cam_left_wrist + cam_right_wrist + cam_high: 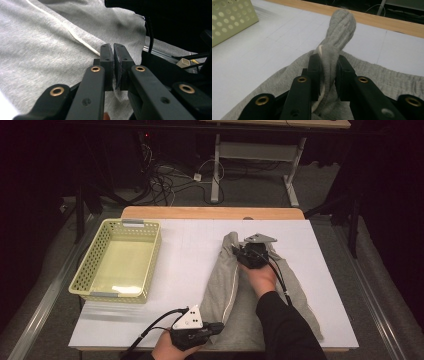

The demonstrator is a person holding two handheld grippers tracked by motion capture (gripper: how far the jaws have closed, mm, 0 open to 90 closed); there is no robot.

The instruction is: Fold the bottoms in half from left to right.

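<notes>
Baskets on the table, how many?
1: a pale yellow perforated basket at the table's left side, apart from the grey sweatpants; its corner also shows in the right gripper view.

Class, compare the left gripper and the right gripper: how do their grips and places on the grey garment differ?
The left gripper pinches a thin edge at the grey garment's near end, jaws almost together. The right gripper clamps a thick bunched fold at the far end, jaws wider apart. Both are shut on the garment.

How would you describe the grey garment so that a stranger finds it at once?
On the white table sheet, look right of the pale yellow perforated plastic basket. There lies the grey soft fabric garment, long and folded, with a thin white stripe along one side; it is the only cloth there, pinched by both black grippers.
</notes>
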